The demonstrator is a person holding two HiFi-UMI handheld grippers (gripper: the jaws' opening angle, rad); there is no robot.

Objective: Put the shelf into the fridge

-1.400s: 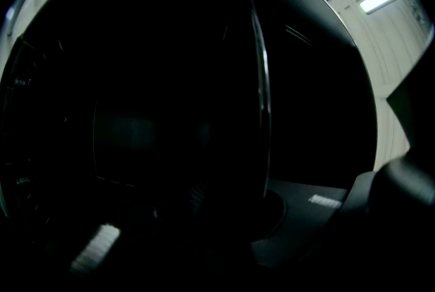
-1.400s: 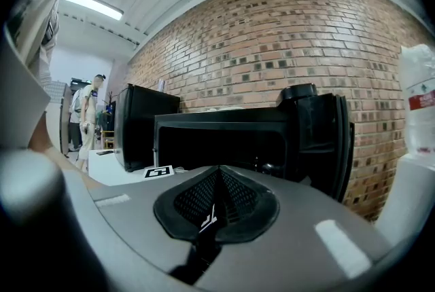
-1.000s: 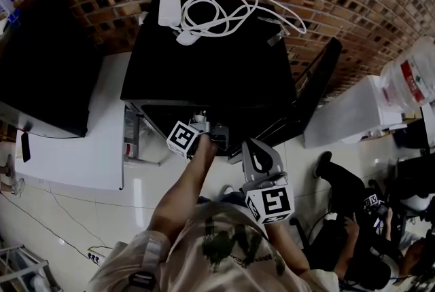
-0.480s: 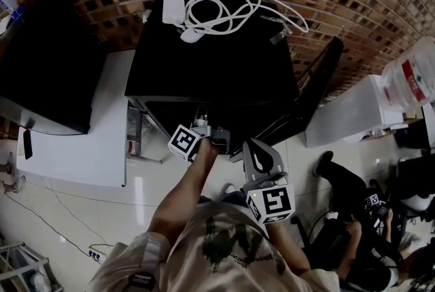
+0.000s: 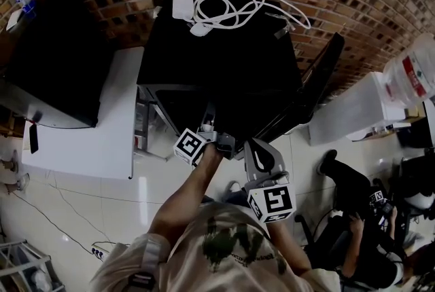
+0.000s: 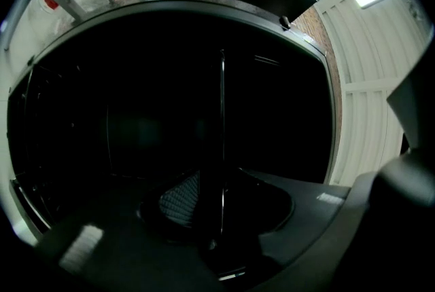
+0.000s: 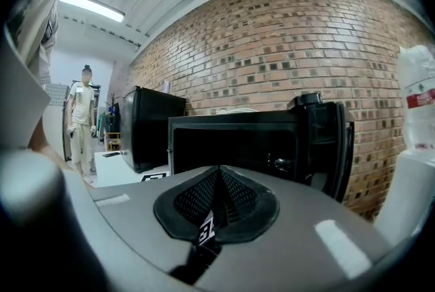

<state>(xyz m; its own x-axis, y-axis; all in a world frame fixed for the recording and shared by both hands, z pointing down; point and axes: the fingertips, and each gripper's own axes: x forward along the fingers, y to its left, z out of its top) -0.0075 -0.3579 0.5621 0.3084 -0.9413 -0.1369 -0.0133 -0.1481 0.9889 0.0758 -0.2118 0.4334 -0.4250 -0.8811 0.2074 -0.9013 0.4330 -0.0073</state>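
Observation:
The black mini fridge (image 5: 217, 46) stands against the brick wall with its door (image 5: 319, 80) swung open to the right. My left gripper (image 5: 207, 133) is at the dark mouth of the fridge. In the left gripper view it (image 6: 211, 202) looks into the black interior. A thin wire of the shelf (image 6: 221, 114) runs upright through the gap between its parted jaws, and the pads do not press on it. My right gripper (image 5: 253, 148) hangs back below the door, shut and empty. In its own view the right gripper (image 7: 217, 189) faces the open fridge (image 7: 238, 141).
A white adapter and coiled cable (image 5: 224, 5) lie on the fridge top. A low white table (image 5: 88, 128) and a black cabinet (image 5: 47, 73) stand to the left. A water bottle (image 5: 414, 73) and a seated person (image 5: 360, 216) are at the right. Another person (image 7: 81, 121) stands far left.
The left gripper has drawn back a little from the fridge mouth toward me. The right gripper has stayed where it was. The head view has shifted slightly.

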